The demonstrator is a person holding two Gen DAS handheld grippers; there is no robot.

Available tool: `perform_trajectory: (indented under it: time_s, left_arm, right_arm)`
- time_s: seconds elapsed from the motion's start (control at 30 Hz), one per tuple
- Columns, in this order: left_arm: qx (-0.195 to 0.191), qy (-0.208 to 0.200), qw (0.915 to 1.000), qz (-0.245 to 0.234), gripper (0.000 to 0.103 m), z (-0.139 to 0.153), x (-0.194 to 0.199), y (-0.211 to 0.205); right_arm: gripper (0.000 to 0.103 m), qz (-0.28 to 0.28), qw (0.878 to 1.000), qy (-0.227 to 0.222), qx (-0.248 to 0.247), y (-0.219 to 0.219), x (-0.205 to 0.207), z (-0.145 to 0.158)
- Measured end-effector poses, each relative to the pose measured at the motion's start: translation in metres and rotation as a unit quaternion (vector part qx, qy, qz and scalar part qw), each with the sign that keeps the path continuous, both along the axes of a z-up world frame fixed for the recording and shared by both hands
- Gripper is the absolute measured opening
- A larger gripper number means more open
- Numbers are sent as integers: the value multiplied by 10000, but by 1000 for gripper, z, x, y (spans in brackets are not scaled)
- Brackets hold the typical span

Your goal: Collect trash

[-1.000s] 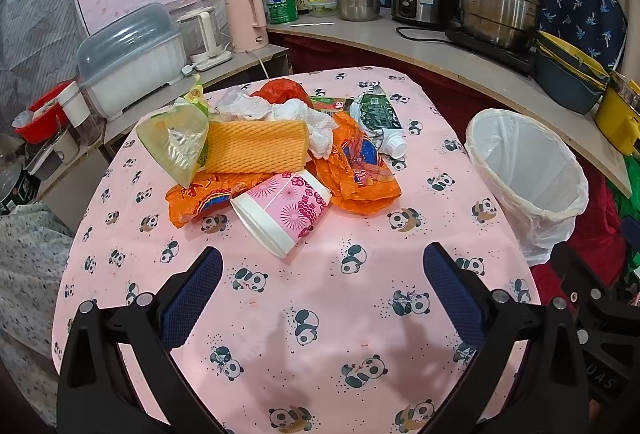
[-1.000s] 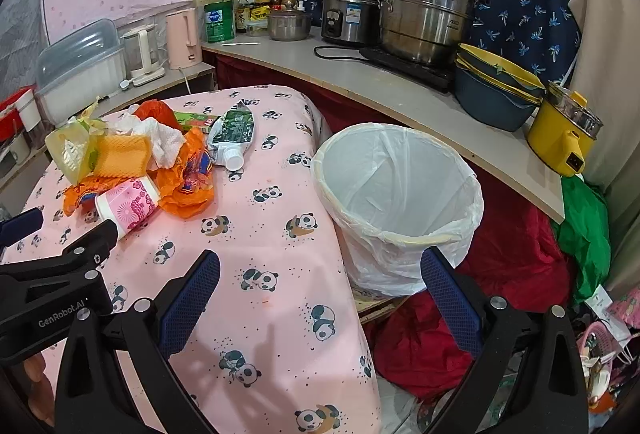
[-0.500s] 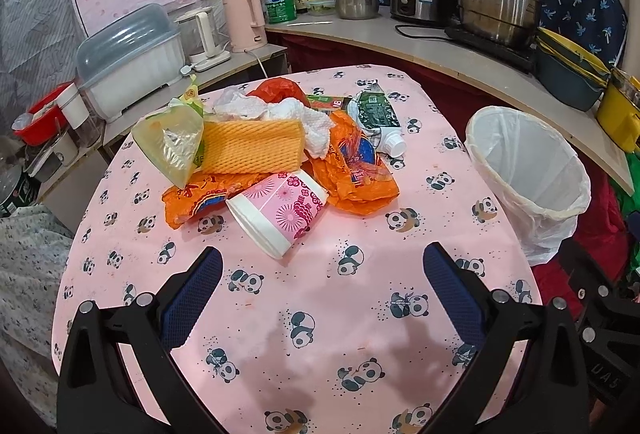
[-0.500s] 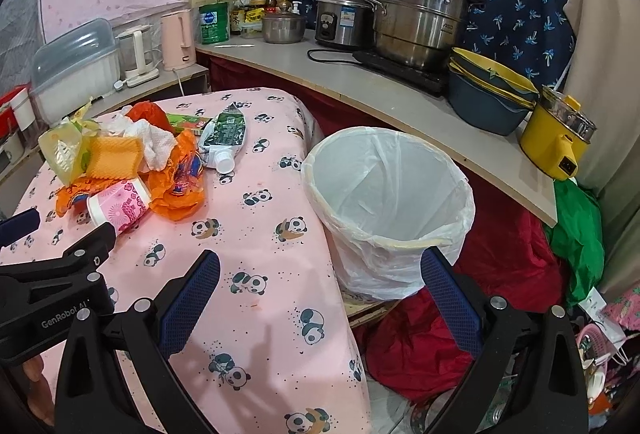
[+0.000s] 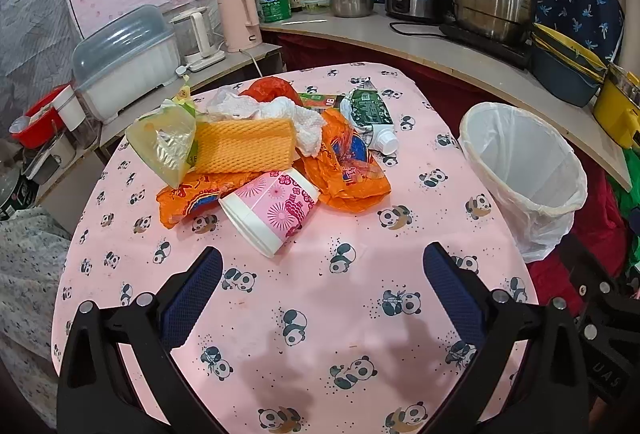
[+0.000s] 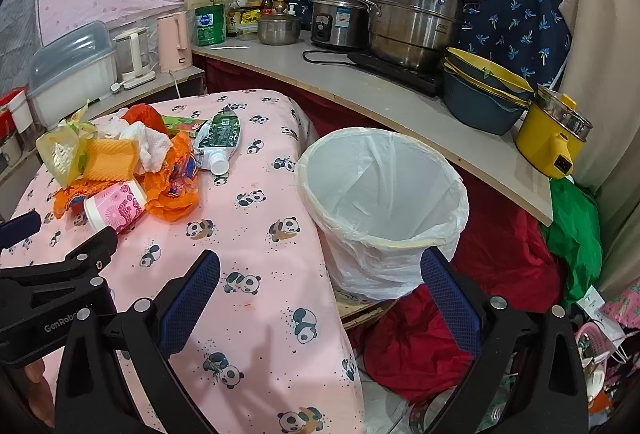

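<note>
Matt pink cloth with panda print covers the tabletop [image 5: 320,314]; at frame centre a glossy paper cup [image 5: 272,208], crinkled shiny orange wrappers [image 5: 348,170], an orange foam net [image 5: 244,144]; at right a thin white plastic bin liner [image 5: 524,162]; upper right, polished steel pots [image 5: 496,6]

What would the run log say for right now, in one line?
left tool: open, empty | right tool: open, empty | trash pile: on table | bin: empty

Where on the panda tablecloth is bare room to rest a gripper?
The near half of the pink panda tablecloth, between the pink flowered paper cup and the near edge, is bare. The far half is crowded with trash. The white-lined bin borders the right.
</note>
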State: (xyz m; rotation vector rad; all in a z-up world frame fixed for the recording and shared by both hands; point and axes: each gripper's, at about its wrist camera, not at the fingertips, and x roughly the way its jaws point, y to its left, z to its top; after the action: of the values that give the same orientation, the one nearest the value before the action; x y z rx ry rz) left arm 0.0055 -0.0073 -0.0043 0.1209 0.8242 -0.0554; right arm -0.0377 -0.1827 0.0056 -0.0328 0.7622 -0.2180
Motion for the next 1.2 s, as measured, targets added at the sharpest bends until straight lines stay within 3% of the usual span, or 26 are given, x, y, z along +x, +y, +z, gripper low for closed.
perform_trajectory:
  time_s: [1.2]
  left_arm:
    - [29, -25, 10000, 9, 96, 1, 0, 0]
  right_arm:
    - [96, 30, 10000, 14, -21, -2, 1, -3]
